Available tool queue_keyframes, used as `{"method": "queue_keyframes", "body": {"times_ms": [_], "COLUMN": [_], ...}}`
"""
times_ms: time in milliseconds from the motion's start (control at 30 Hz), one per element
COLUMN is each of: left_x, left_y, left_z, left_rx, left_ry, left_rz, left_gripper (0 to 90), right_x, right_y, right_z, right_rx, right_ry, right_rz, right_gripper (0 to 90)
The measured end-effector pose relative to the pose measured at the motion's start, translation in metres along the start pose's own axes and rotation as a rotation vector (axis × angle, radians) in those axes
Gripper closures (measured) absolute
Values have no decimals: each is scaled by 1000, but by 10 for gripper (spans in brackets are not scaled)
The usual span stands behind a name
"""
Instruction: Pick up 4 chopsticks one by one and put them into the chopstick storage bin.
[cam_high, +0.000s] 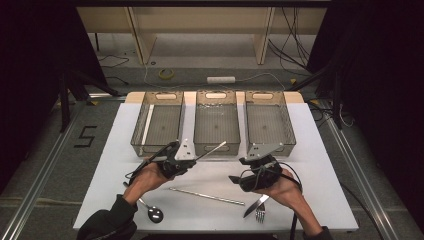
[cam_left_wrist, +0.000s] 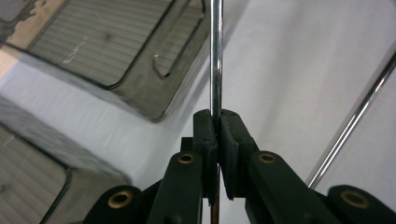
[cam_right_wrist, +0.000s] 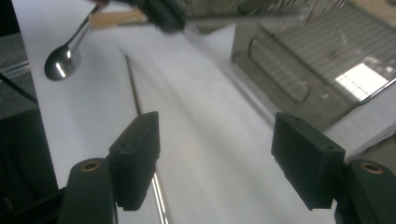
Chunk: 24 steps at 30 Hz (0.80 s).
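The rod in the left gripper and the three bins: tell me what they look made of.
Rod: seemingly polished metal; thin, straight, with a bright mirror-like streak along it where the left gripper clamps it.
Bins: probably smoke-tinted translucent plastic; the ribbed floors show through the walls, and the handle slots look moulded. Glossy glints on the rims, though acrylic or another plastic cannot be told apart.

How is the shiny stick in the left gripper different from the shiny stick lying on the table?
The held metal rod is clamped between the left gripper fingers and lifted off the table, its free end pointing toward the middle bin. The loose metal rod lies flat on the white tabletop, untouched by any gripper and farther from the bins. Both are thin, straight and silvery.
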<state>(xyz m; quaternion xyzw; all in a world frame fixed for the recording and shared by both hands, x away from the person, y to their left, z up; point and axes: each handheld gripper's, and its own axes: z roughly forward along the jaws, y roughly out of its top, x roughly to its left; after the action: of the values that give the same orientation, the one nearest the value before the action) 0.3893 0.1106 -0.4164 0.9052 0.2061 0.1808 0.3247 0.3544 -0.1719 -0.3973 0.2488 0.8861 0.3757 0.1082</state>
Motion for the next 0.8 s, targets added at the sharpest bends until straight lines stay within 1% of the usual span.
{"method": "queue_keyframes", "body": {"times_ms": [33,67,133,167,200,333,400,467,567,733,800], "left_x": [3,4,8,11,12,19,22,26,32,43,48], "left_y": [0,0,0,0,-1,-1,-2,-3,-5,-7,-8], "left_z": [-2,-4,-9,-11,-13,-20,-23,-26,-31,-41,-45], "left_rx": [-4,-12,-18,-19,-28,-31,-41,-37,-44,-53,-63], "left_ry": [2,3,14,14,18,35,36,43,52,72,81], "left_rz": [-14,-38,-75,-82,-98,-148,-175,-197,-240,-293,-323], "left_gripper": [853,853,852,853,853,852,852,853,853,852,852], "right_x": [0,1,2,3,4,6,7,8,10,13,14], "right_y": [-2,-4,-7,-8,-9,-12,-13,-15,-16,-18,-19], "right_z": [2,4,7,9,11,16,18,20,23,27,29], "right_rx": [2,5,12,13,15,25,30,36,45,63,70], "right_ry": [7,16,20,25,29,41,43,48,56,65,68], "right_rz": [2,4,7,9,5,5,3,5,-3,-10,-20], "right_gripper": [329,328,324,322,321,318,318,317,317,316,316]}}
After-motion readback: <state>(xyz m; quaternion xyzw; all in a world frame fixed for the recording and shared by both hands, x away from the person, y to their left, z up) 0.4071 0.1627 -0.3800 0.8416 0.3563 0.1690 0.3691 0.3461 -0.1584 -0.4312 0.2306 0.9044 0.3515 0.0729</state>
